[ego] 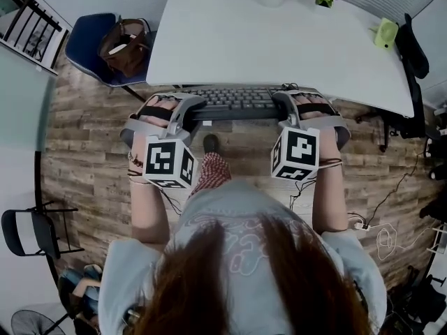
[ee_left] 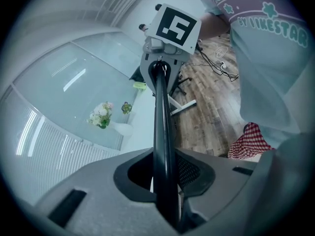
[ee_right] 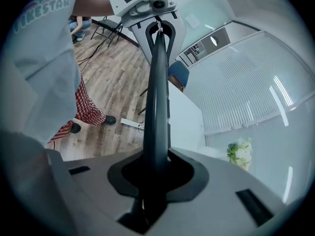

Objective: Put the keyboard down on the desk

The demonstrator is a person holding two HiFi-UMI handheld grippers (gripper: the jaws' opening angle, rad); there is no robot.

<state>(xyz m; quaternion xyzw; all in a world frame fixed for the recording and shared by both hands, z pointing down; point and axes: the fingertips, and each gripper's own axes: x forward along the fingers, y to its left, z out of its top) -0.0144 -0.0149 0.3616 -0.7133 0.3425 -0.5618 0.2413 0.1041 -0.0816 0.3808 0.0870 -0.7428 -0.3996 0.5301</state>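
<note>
Keyboard (ego: 234,102), stiff and probably light, was held at the near edge of the white table (ego: 279,40), each short end pinched firmly by the left hand-held gripper (ego: 190,110) and right hand-held gripper (ego: 283,107).

Our left gripper (ee_left: 165,178) has its grey jaws pressed on either face of the keyboard (ee_left: 162,117). We see the keyboard edge-on, a thin dark slab running straight ahead. At its far end the right gripper (ee_left: 160,73) clasps it, with the marker cube (ee_left: 174,27) above. Left of the slab lies the white desk (ee_left: 142,118), bearing a vase of flowers (ee_left: 101,115), a small potted plant (ee_left: 126,107) and what may be a green fan (ee_left: 140,85). To the right are the wooden floor (ee_left: 206,117) and a red checked trouser leg (ee_left: 250,142).
</note>
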